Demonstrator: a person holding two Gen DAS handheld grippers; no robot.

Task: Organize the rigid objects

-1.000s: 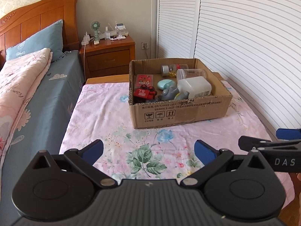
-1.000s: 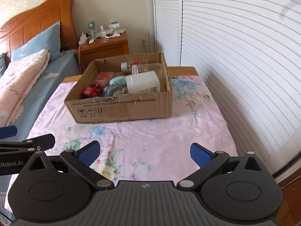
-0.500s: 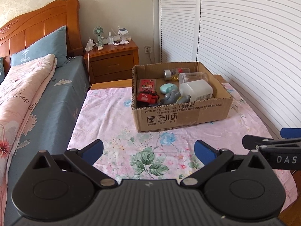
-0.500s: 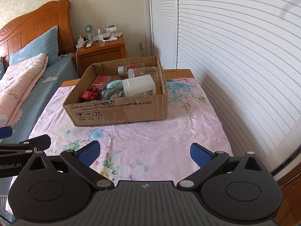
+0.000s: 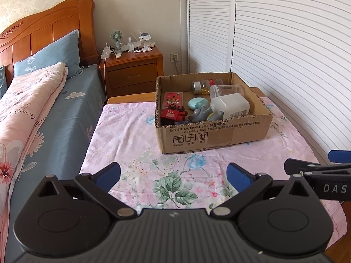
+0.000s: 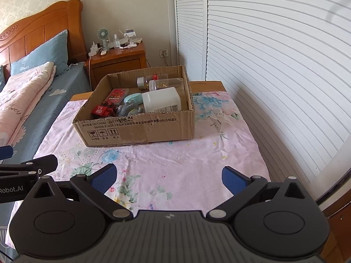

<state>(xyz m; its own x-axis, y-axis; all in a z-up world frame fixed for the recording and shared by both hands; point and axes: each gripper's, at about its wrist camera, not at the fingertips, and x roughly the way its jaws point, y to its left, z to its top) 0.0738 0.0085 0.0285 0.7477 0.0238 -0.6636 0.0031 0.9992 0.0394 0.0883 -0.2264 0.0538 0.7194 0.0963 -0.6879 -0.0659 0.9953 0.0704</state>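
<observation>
A cardboard box (image 5: pixel 216 134) (image 6: pixel 140 131) stands on a table covered with a pink floral cloth (image 5: pixel 136 149) (image 6: pixel 175 162). Inside lie a red toy truck (image 5: pixel 172 115) (image 6: pixel 103 109), a red flat pack (image 5: pixel 173 98) (image 6: pixel 117 95), a teal round case (image 5: pixel 197 103) (image 6: pixel 132 97), a grey animal figure (image 5: pixel 200 115) (image 6: pixel 125 108), a white plastic jar (image 5: pixel 230 106) (image 6: pixel 162 99) and clear jars (image 5: pixel 227 89) (image 6: pixel 162 83). My left gripper (image 5: pixel 173 174) is open and empty, well short of the box. My right gripper (image 6: pixel 169 176) is also open and empty, on the near side.
A bed with a blue sheet (image 5: pixel 63 114) and pink quilt (image 5: pixel 24 109) runs along the left. A wooden nightstand (image 5: pixel 131 70) (image 6: pixel 118 61) with a small fan stands behind. White louvred doors (image 5: pixel 274 43) (image 6: pixel 263 54) line the right side.
Both grippers have drawn back and risen, so the box looks smaller and farther. Both stay open and empty. Nothing in the box has moved.
</observation>
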